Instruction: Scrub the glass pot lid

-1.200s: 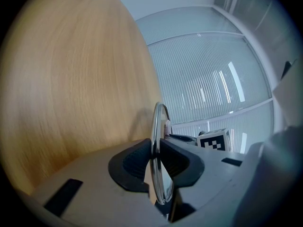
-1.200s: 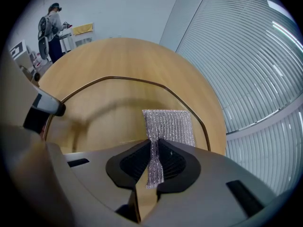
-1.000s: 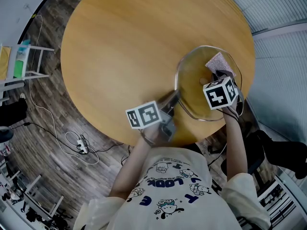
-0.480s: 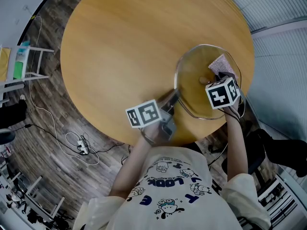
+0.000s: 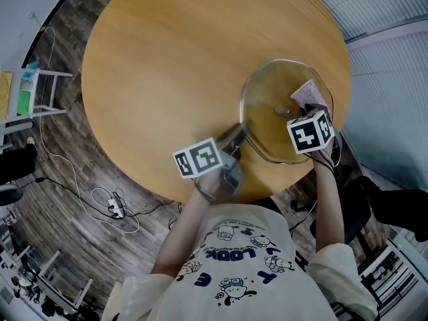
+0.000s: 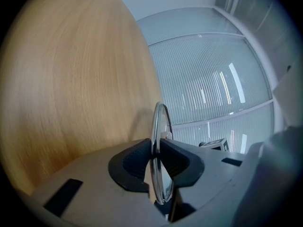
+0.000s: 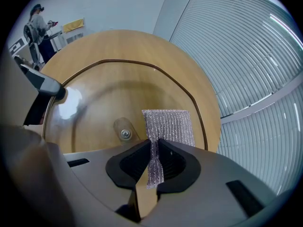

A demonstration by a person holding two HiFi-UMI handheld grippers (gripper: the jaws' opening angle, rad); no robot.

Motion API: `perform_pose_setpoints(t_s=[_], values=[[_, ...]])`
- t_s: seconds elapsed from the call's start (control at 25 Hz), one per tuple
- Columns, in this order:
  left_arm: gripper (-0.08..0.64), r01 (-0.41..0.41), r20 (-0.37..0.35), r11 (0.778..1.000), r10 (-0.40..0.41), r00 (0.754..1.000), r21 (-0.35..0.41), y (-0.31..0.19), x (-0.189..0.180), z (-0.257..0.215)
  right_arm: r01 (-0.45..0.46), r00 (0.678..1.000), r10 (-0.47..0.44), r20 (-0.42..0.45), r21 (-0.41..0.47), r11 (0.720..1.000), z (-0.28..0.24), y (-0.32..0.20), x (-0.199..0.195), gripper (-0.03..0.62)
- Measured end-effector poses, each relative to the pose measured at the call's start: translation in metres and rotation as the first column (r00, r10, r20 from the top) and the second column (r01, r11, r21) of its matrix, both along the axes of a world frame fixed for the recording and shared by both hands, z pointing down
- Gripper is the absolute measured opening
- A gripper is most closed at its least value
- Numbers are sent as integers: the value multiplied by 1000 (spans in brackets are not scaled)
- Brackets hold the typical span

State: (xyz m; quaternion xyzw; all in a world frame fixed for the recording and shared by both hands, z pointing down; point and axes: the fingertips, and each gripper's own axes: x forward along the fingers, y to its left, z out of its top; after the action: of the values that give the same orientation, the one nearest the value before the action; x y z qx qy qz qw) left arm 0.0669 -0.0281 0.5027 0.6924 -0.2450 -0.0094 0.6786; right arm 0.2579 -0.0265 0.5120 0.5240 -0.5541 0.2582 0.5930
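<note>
The glass pot lid (image 5: 267, 122) lies underside up at the right of the round wooden table (image 5: 160, 65). My left gripper (image 5: 238, 136) is shut on its near-left rim; in the left gripper view the lid (image 6: 160, 122) stands edge-on between the pads of that gripper (image 6: 155, 150). My right gripper (image 5: 309, 111) hangs over the lid's right half, shut on a silvery scrub cloth (image 5: 307, 93). In the right gripper view the cloth (image 7: 169, 126) spreads flat on the lid (image 7: 94, 103) just right of the knob screw (image 7: 125, 134), pinched in the right gripper (image 7: 155, 159).
The lid sits near the table's right edge, beside a wall of window blinds (image 7: 246, 51). A white rack (image 5: 40, 89) and cables with a power strip (image 5: 114, 204) are on the floor at left. A person (image 7: 38, 30) stands far off.
My right gripper has slid the cloth a little away from the lid's centre toward its right rim, uncovering the knob. The left gripper and the lid stay put.
</note>
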Motion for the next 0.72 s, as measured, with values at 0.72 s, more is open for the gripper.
perform_pose_setpoints(t_s=[0.72], values=[[72,6,6,1000,-6,1000,4,4,2,0,-31,999,31,16,-10,999,-1,32,0,58]])
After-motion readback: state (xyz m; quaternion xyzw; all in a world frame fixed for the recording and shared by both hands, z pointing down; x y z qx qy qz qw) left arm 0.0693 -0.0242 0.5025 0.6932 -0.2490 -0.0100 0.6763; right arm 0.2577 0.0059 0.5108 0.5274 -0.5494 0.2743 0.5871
